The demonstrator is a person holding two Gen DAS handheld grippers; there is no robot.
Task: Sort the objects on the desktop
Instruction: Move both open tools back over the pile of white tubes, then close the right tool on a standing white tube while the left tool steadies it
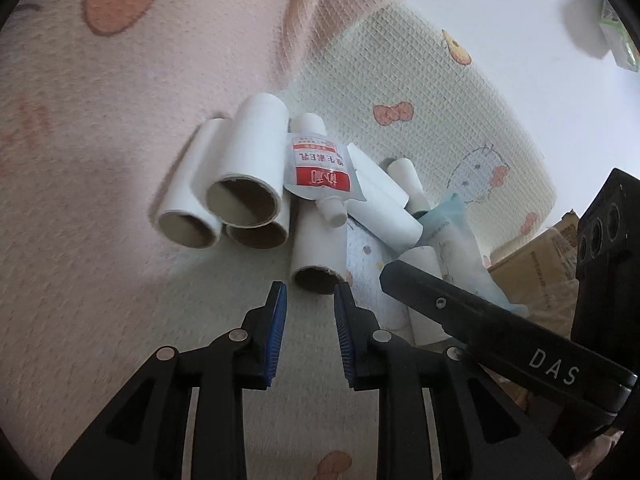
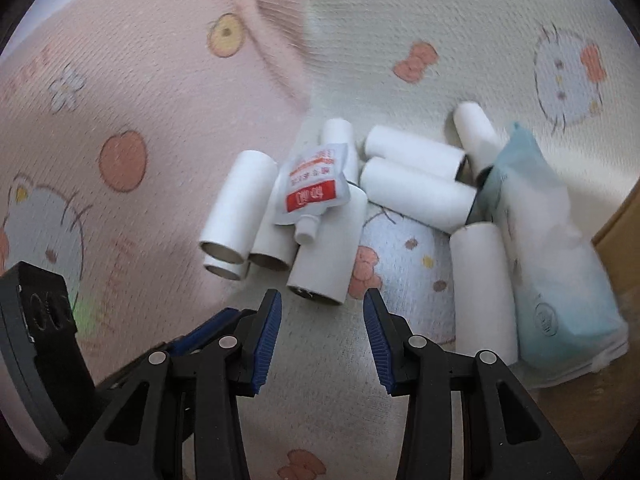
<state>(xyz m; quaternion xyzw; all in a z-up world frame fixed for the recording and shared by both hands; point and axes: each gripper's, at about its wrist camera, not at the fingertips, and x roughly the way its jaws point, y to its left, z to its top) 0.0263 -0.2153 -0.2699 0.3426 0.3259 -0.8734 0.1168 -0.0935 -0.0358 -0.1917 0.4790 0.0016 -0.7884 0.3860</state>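
White cardboard tubes and a red-labelled soft pouch lie heaped on the woven cartoon-print mat; both the left gripper and the right gripper hang partly open, empty.

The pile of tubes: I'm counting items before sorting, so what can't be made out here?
- Pouch: small print blurred in both views.
- Tube: mostly hidden under the pouch.
- Wipes pack: label smeared in right wrist view; right claw covers it in left wrist view.
- Green box: cut off by the left wrist view's edge.
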